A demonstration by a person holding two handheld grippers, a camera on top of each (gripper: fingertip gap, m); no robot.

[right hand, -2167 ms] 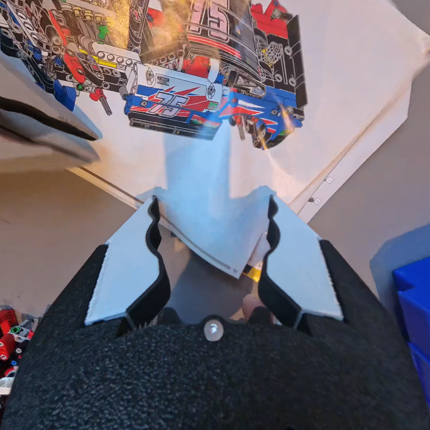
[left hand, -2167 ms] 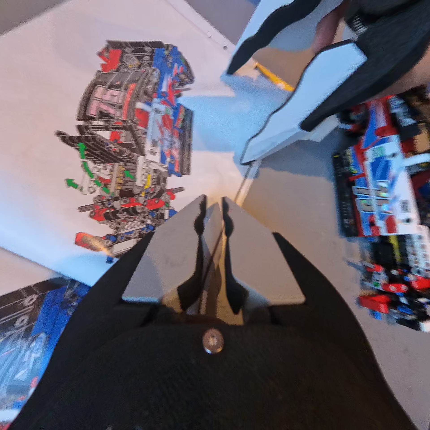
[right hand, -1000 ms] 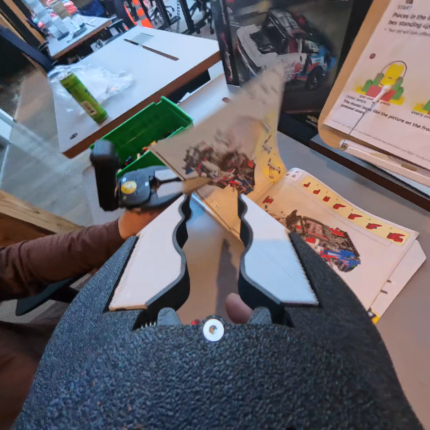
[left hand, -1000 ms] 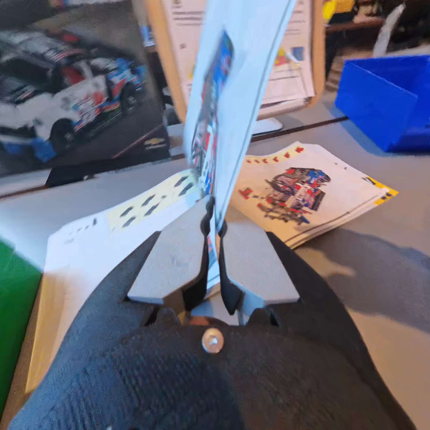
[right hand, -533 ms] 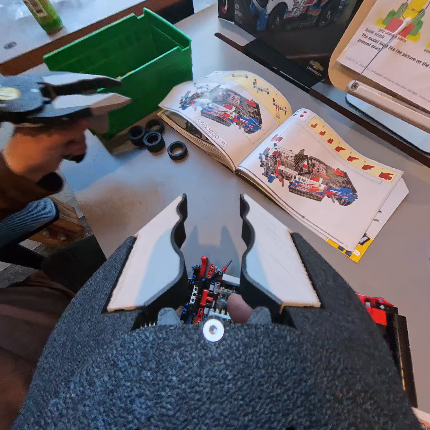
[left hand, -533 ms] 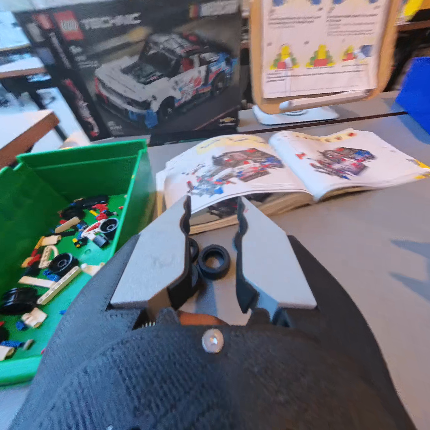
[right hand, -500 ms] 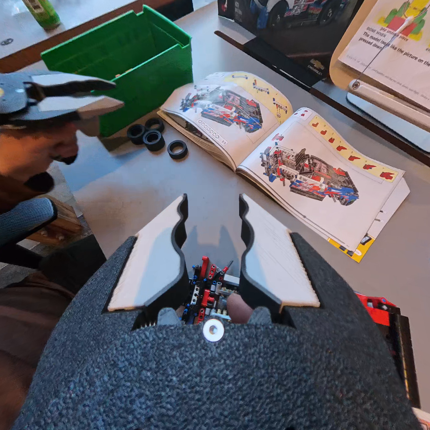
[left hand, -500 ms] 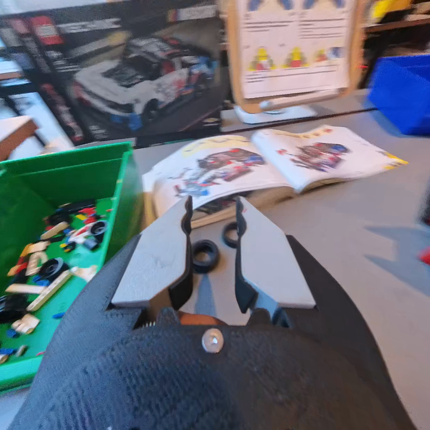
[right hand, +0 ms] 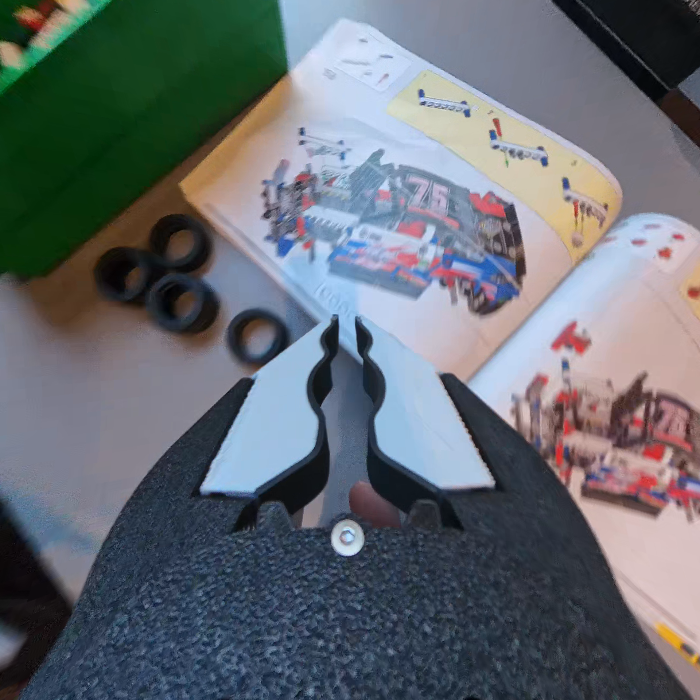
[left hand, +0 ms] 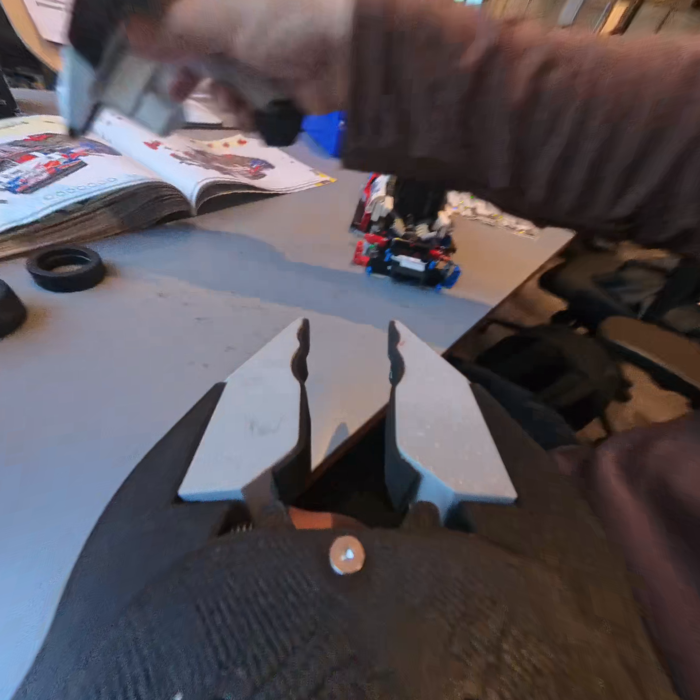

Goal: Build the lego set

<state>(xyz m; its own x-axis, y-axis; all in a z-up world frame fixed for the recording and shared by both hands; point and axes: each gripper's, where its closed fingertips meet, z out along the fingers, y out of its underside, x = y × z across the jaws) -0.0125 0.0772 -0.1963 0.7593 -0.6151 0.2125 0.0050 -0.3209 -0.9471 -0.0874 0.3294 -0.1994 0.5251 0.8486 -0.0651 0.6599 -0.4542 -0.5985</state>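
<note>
Grey table [left hand: 113, 378] edge beneath left gripper [left hand: 346, 325]

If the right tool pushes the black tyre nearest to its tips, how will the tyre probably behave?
The nearest tyre lies flat on the grey table, so it would likely slide rather than roll. It looks like a hollow rubber ring, probably light and somewhat squashy. The right tool, nearly closed, holds nothing.

Office chairs [left hand: 568, 363] beyond grey table [left hand: 113, 378] edge; all blurred.
</note>
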